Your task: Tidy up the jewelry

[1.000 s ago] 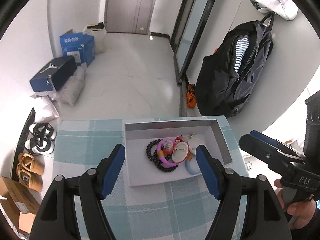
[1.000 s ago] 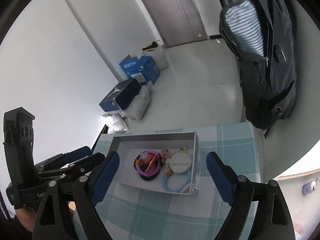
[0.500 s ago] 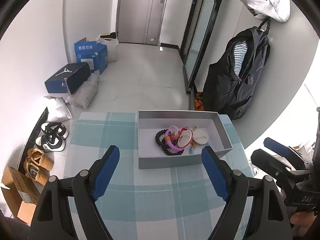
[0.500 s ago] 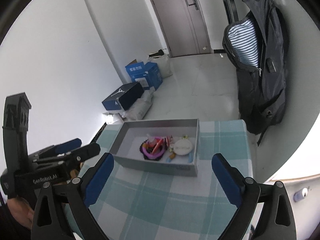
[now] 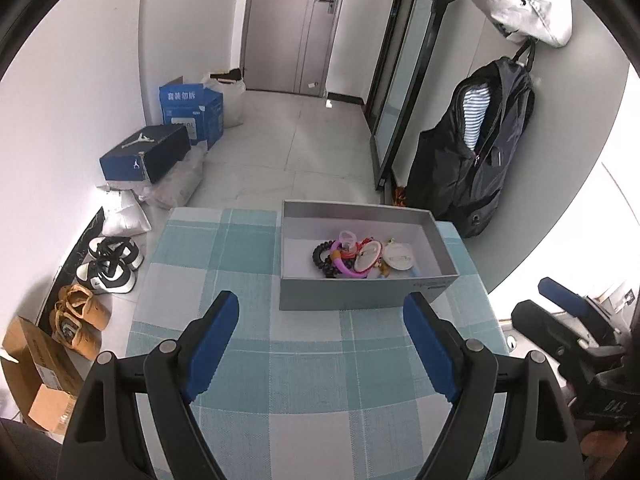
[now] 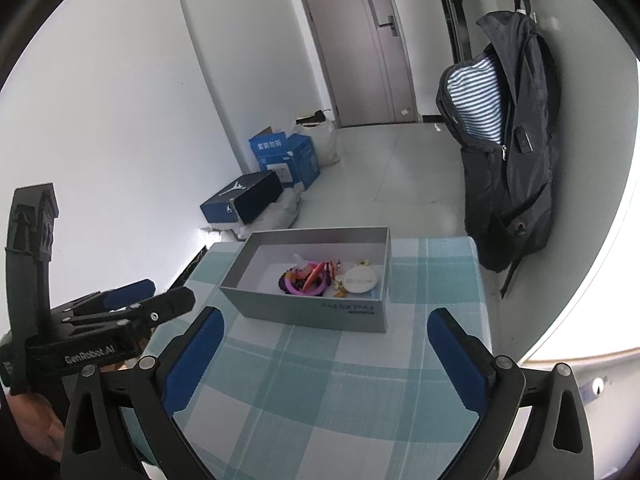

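Note:
A grey open box [image 5: 352, 300] stands at the far side of a blue-and-white checked tablecloth [image 5: 312, 384]; it also shows in the right wrist view [image 6: 316, 312]. Inside lies a heap of jewelry [image 5: 352, 258]: a black bead bracelet [image 5: 320, 256], a pink ring bracelet [image 5: 348, 270] and a round white badge [image 5: 398, 258]. The heap shows in the right wrist view [image 6: 320, 278] too. My left gripper [image 5: 320, 344] is open and empty, well short of the box. My right gripper [image 6: 326, 354] is open and empty, also short of the box.
The table ends just behind the box. Beyond it are floor, a black backpack [image 5: 476, 160] hanging on the right wall, blue boxes [image 5: 192, 116] and shoes [image 5: 108, 268] at the left. The other gripper [image 6: 120, 316] shows low left in the right wrist view.
Both grippers have pulled back and up from above the box; the box now sits farther away in both views. The jewelry has not moved.

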{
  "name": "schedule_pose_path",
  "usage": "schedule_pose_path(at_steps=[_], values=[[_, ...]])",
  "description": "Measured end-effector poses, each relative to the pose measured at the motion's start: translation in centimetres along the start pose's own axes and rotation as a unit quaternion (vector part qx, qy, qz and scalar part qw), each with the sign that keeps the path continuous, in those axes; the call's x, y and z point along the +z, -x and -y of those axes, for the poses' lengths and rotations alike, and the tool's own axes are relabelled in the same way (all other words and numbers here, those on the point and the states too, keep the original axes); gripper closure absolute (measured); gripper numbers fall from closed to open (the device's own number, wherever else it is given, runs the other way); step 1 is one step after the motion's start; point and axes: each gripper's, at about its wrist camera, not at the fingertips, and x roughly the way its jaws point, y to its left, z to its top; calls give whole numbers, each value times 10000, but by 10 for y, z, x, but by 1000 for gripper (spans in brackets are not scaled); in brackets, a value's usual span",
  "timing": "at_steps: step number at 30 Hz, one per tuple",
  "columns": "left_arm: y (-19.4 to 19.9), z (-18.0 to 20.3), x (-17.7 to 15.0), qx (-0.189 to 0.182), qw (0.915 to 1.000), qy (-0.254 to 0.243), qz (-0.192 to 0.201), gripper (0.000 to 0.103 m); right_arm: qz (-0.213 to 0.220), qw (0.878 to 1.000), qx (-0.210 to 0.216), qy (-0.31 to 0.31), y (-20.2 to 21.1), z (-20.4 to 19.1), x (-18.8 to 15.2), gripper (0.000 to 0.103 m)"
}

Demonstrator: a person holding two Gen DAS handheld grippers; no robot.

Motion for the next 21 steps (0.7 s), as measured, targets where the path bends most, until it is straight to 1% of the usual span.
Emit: schedule_pose_path(at_steps=[7,21], values=[[4,3,-3,21,10000,-6,38,22,107,9999,-8,-43,10,1,-3,0],[6,3,-5,-7,10000,1,18,22,164,9998,-6,-102,12,2,0,0]])
